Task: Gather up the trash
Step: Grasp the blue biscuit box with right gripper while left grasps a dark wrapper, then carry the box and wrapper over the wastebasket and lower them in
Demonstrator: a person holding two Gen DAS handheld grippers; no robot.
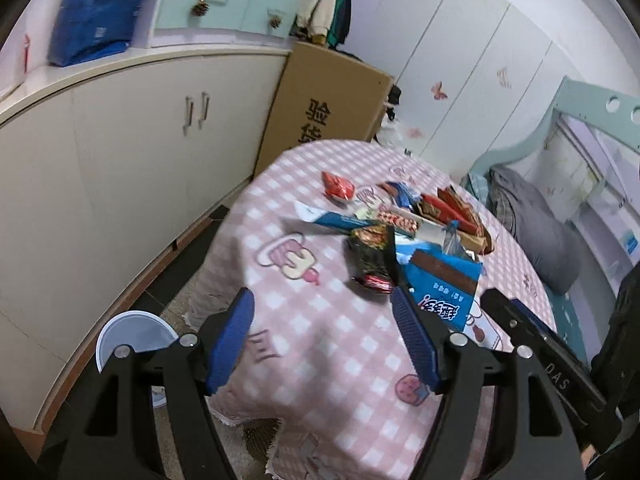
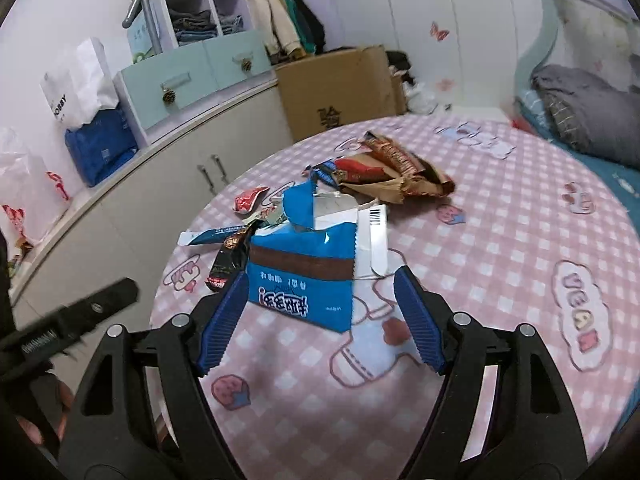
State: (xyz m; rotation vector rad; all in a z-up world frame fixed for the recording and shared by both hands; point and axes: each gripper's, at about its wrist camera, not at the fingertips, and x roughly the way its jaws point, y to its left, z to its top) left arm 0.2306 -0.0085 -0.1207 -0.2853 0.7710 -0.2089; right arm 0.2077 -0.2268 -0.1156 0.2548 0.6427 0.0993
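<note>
Wrappers [image 2: 304,256] | table [image 2: 500,240] | just ahead of gaping right gripper [image 2: 320,280]

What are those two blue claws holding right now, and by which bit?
Nothing. The left gripper and right gripper are both open and empty above the table; the big blue wrapper lies ahead of the right one, ungrasped.

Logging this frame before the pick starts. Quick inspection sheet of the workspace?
Surface: round table under a pink checked cloth.
Job's things: blue wrapper nearest; black wrapper beside it; brown wrappers behind; small red wrapper apart.
Clutter: nothing seen besides wrappers.
Grippers: left hand-held gripper open, empty; right hand-held gripper open, facing the blue wrapper.
Cables: nothing seen.
Surroundings: cardboard box, cabinet, bed, white bin on the floor.
</note>
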